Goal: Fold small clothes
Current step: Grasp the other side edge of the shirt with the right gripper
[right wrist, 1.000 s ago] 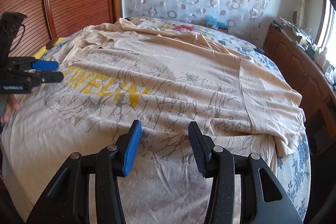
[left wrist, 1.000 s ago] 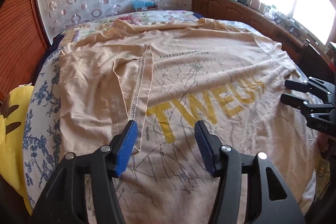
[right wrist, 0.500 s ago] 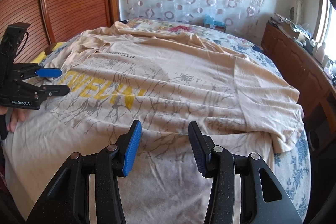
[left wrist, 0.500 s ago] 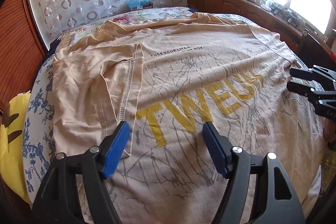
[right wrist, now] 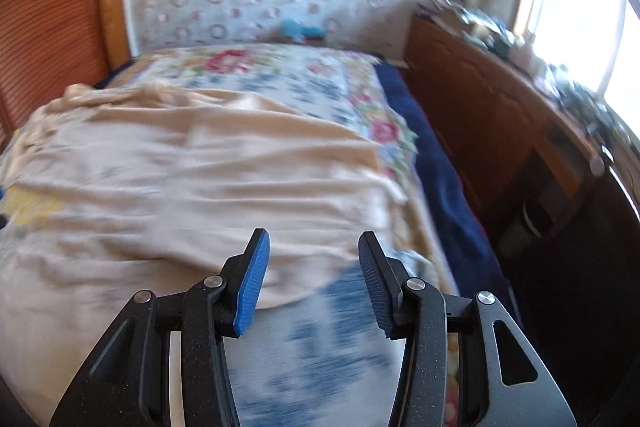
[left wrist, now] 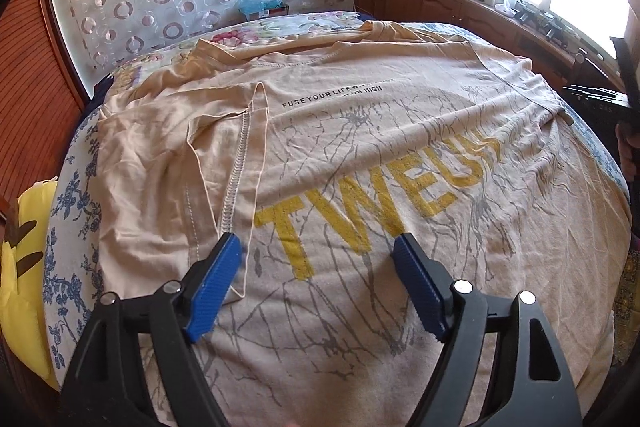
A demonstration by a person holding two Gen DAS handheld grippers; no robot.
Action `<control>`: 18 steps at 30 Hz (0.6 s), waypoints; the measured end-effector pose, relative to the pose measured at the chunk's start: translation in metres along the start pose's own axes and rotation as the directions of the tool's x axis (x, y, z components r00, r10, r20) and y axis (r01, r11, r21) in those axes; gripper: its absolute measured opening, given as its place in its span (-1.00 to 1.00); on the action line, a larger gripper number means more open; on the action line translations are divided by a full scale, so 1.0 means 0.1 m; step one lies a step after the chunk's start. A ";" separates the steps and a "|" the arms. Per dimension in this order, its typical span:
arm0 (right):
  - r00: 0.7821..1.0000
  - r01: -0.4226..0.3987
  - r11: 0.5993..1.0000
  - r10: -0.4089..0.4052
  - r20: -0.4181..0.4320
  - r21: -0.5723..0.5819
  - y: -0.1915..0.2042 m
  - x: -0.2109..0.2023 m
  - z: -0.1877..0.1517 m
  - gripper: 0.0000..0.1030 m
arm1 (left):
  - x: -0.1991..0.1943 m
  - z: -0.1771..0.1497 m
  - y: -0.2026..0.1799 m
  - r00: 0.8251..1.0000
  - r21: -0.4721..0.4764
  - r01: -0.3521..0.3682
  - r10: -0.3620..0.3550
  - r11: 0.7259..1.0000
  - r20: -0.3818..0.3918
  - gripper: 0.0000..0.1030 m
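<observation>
A beige T-shirt [left wrist: 360, 131] with yellow letters lies face up across the bed, its left sleeve [left wrist: 168, 155] folded in over the body. My left gripper [left wrist: 316, 241] hovers just above the shirt's lower left part. Its jaws are opening and the pads press on nothing. In the blurred right wrist view, my right gripper [right wrist: 313, 235] stands open over the T-shirt's [right wrist: 200, 179] right edge, where the cloth meets the bedsheet. Nothing is between its fingers. Its black body [left wrist: 592, 99] and a hand [left wrist: 628, 151] show at the right edge of the left wrist view.
A floral bedsheet [right wrist: 280, 75] covers the bed, with a dark blue blanket edge [right wrist: 420, 147] on the right. A wooden cabinet [right wrist: 480, 115] with clutter on top runs under the window. A yellow cushion [left wrist: 24, 267] lies at the left, by the wooden panel [left wrist: 32, 87].
The left jaws have spread wider over the same spot. The right gripper has swung quickly to the right, from the shirt's middle to its right edge, and the left gripper has left its view.
</observation>
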State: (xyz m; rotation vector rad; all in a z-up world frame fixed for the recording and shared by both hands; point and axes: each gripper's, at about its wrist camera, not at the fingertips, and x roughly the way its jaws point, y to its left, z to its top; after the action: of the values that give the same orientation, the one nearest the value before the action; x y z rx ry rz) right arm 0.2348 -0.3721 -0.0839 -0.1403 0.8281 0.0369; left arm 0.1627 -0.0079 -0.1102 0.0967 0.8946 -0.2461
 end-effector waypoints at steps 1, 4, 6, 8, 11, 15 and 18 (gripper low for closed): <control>1.000 0.012 1.000 -0.012 -0.017 0.007 -0.08 0.08 0.01 -0.09 | 0.00 0.00 0.00 1.000 -0.002 0.001 -0.001 1.000 0.000 0.56; 0.998 -0.013 0.998 0.016 -0.053 0.057 -0.25 0.25 0.04 -0.09 | 0.00 0.00 -0.01 1.000 -0.008 -0.007 0.007 1.000 -0.003 0.60; 0.996 -0.057 0.993 0.064 -0.055 0.106 -0.35 0.30 0.11 -0.09 | 0.01 0.01 -0.01 1.000 -0.008 -0.007 0.007 1.000 -0.003 0.60; 0.994 -0.074 0.989 0.084 -0.072 0.131 -0.40 0.38 0.17 -0.09 | 0.01 0.01 0.00 1.000 -0.008 -0.007 0.007 1.000 -0.003 0.60; 0.985 -0.130 0.975 0.148 -0.090 0.178 -0.46 0.47 0.26 -0.09 | -0.01 0.00 -0.01 1.000 -0.010 -0.013 0.013 1.000 -0.001 0.60; 0.972 -0.193 0.963 0.214 -0.093 0.189 -0.42 0.50 0.33 -0.35 | -0.12 -0.03 -0.06 0.999 -0.005 -0.020 0.020 1.000 0.034 0.60; 0.989 -0.118 0.986 0.128 -0.079 0.115 -0.33 0.45 0.36 -0.63 | -0.30 -0.05 -0.12 0.996 -0.021 -0.016 0.018 1.000 0.088 0.60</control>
State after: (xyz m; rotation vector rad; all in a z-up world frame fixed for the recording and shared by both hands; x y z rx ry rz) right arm 0.2944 -0.4004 -0.0889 0.0138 0.9225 0.1020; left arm 0.1376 -0.0129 -0.0897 0.0739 0.8080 -0.2240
